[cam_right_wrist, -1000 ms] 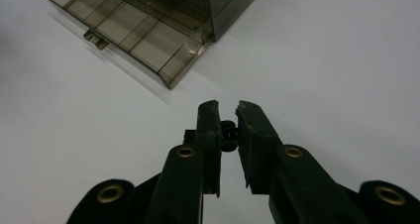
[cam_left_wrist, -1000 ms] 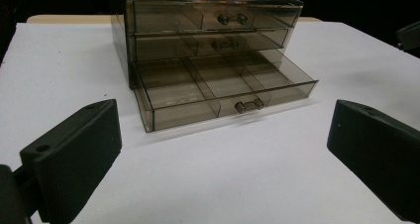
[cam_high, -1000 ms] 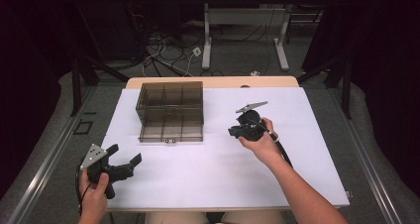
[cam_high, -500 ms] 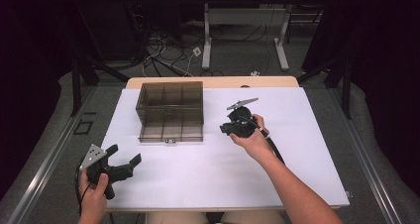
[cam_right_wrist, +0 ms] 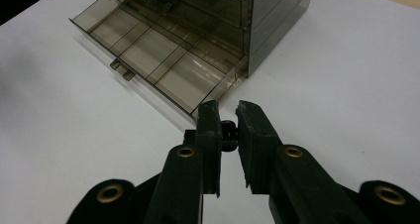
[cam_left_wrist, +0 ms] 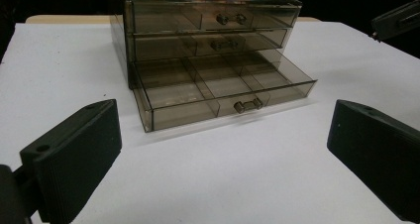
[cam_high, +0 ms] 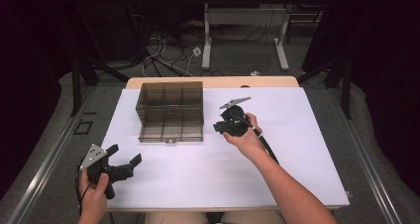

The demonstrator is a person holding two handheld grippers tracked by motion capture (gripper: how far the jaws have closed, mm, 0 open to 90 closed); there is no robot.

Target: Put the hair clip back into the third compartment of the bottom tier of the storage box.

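Observation:
A smoky see-through drawer unit (cam_high: 171,110) stands on the white table (cam_high: 208,174); its bottom drawer (cam_left_wrist: 218,85) is pulled out and its compartments are empty. My right gripper (cam_high: 219,127) hovers just right of that drawer's front corner. In the right gripper view, the right gripper (cam_right_wrist: 228,110) is shut on a small black object (cam_right_wrist: 228,135), with the open drawer (cam_right_wrist: 148,55) just beyond. My left gripper (cam_high: 125,154) rests near the front left edge of the table. In the left gripper view, my left gripper (cam_left_wrist: 223,130) is open and empty, facing the unit (cam_left_wrist: 208,30).
The upper two drawers (cam_left_wrist: 223,21) are pushed in. White table surface lies in front of and to the right of the unit. Beyond the far edge, desk legs (cam_high: 207,40) and cables (cam_high: 163,55) stand on the floor.
My right hand has moved left, bringing its gripper closer to the drawer unit. The left hand has stayed put.

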